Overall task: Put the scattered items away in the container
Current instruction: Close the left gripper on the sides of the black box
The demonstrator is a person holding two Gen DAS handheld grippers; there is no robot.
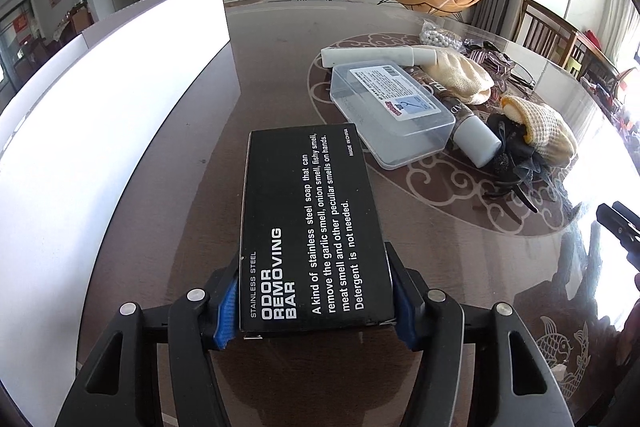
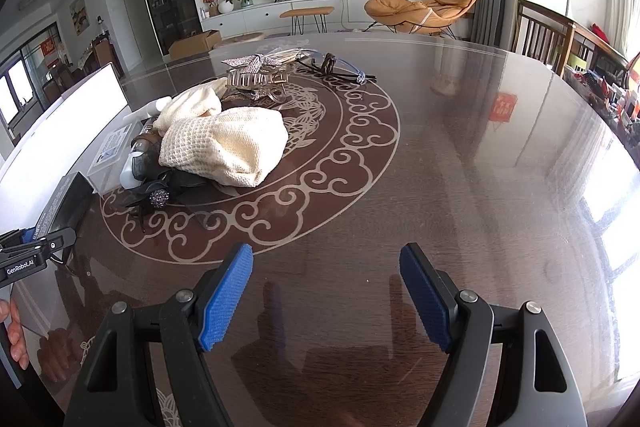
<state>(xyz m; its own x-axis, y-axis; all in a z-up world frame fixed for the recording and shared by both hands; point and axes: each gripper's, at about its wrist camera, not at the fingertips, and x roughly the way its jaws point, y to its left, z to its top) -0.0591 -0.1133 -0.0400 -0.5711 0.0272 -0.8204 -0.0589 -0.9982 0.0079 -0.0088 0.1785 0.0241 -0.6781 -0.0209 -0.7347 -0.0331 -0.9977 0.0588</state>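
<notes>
My left tool (image 1: 316,301) clamps the near end of a flat black box (image 1: 310,223) printed "ODOR REMOVING BAR" in white, held above the worktop (image 2: 460,155) beside the white container (image 1: 100,115), while my right tool (image 2: 326,291) hangs wide over bare glossy worktop.

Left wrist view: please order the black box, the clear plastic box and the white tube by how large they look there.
1. black box, though it is nearest the camera, held in the left gripper.
2. clear plastic box.
3. white tube, farthest, so its true size is unsure.
</notes>
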